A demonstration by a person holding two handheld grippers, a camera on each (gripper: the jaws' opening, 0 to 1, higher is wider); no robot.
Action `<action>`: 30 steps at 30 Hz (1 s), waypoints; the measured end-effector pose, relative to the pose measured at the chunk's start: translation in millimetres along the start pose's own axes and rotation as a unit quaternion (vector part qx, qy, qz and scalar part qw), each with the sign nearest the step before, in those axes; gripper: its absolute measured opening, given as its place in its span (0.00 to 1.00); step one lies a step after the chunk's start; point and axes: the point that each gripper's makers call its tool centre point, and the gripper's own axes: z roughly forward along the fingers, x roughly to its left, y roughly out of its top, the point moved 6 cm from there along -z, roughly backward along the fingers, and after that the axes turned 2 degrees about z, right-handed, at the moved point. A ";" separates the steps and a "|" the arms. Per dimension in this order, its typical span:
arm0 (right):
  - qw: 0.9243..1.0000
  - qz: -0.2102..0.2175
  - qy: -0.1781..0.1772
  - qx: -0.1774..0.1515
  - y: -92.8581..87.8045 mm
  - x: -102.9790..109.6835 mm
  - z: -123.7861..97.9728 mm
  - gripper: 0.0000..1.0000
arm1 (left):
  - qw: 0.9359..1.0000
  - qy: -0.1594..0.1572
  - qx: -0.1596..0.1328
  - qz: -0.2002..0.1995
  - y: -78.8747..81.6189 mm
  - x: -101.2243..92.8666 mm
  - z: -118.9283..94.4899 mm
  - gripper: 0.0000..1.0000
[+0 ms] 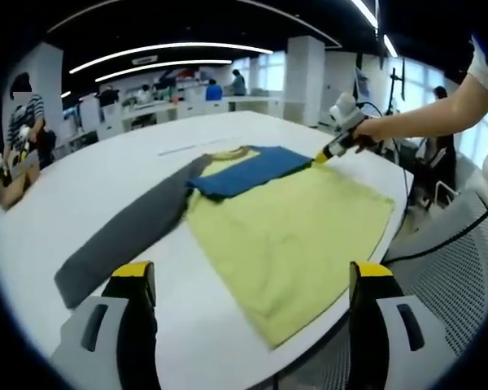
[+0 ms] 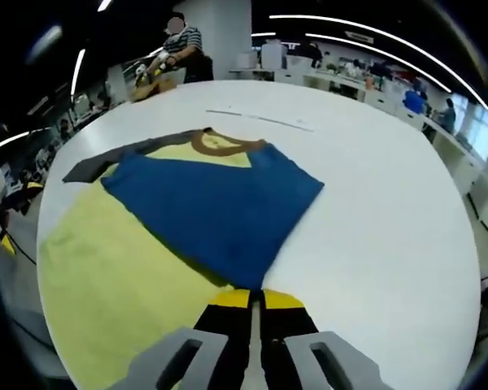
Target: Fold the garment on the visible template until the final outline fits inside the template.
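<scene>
Pinching the blue sleeve [image 2: 220,207] at its cuff, the right gripper [image 2: 255,302] is clenched; the shirt [image 1: 289,236] is spread toward 12 o'clock of the released left gripper [image 1: 252,280], grey sleeve [image 1: 126,236] at 10 o'clock, nearer it.

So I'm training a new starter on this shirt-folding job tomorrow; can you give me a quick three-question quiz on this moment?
1. True or false: the blue sleeve lies folded over the yellow body of the shirt.
2. Which gripper is shut on the blue sleeve's edge? A) left gripper B) right gripper C) both
3. Fill in: the grey sleeve lies spread out flat on the white ____.

Key
1. True.
2. B. The right jaws are closed on the cloth; the left jaws stand apart, holding nothing.
3. Table.
</scene>
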 end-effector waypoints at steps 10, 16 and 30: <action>1.000 0.001 -0.016 0.002 -2.8 -11.7 -2.5 0.00 | 1.000 0.003 -0.003 -0.001 1.0 1.5 -0.2 0.96; 1.000 0.003 -0.020 0.003 -4.5 -15.3 -4.8 0.00 | 1.000 0.006 -0.002 -0.003 0.3 2.2 -1.8 0.96; 0.999 0.004 -0.038 0.015 -8.6 -23.6 -9.6 0.00 | 1.000 0.009 -0.002 -0.009 -1.0 6.3 -1.0 0.96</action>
